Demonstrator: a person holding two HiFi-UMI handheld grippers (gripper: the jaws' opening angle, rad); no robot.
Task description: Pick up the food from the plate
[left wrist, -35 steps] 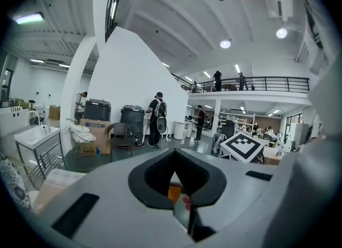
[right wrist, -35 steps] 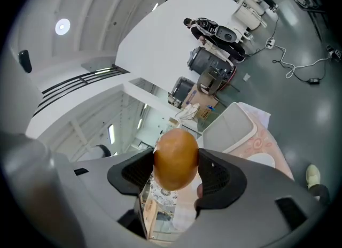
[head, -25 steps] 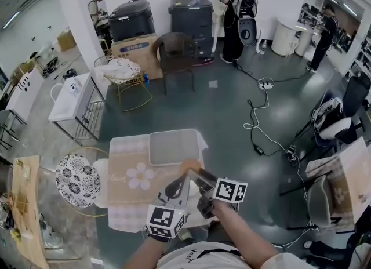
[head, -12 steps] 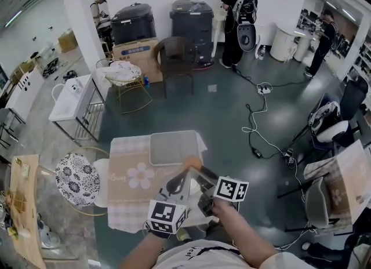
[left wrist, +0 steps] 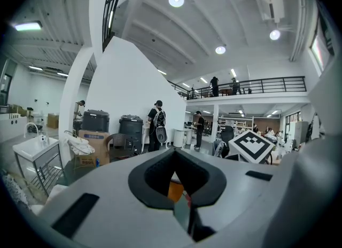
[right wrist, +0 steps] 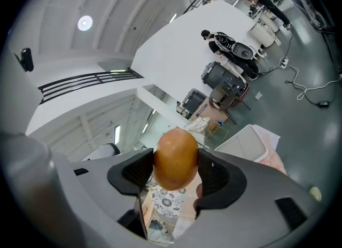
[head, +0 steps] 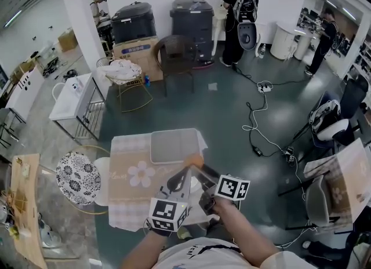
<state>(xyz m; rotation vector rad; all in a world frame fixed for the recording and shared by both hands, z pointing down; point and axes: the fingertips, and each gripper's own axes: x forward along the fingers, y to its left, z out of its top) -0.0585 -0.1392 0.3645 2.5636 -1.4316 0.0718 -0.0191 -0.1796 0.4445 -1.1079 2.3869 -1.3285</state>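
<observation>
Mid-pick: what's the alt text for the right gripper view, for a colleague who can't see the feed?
The right gripper is shut on a rounded orange-brown food item, held between its dark pads. Past the jaws lie a grey tray and a black-and-white patterned stool.

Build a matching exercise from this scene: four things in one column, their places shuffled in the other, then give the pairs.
Things
1. orange-brown food
2. grey tray
3. patterned seat
4. brown chair

Places
A. on the floor, left of the table
B. in front of the dark bins by the far wall
C. clamped between the jaws of the right gripper
D. flat on the table's far end

Pairs: 1-C, 2-D, 3-A, 4-B
</observation>
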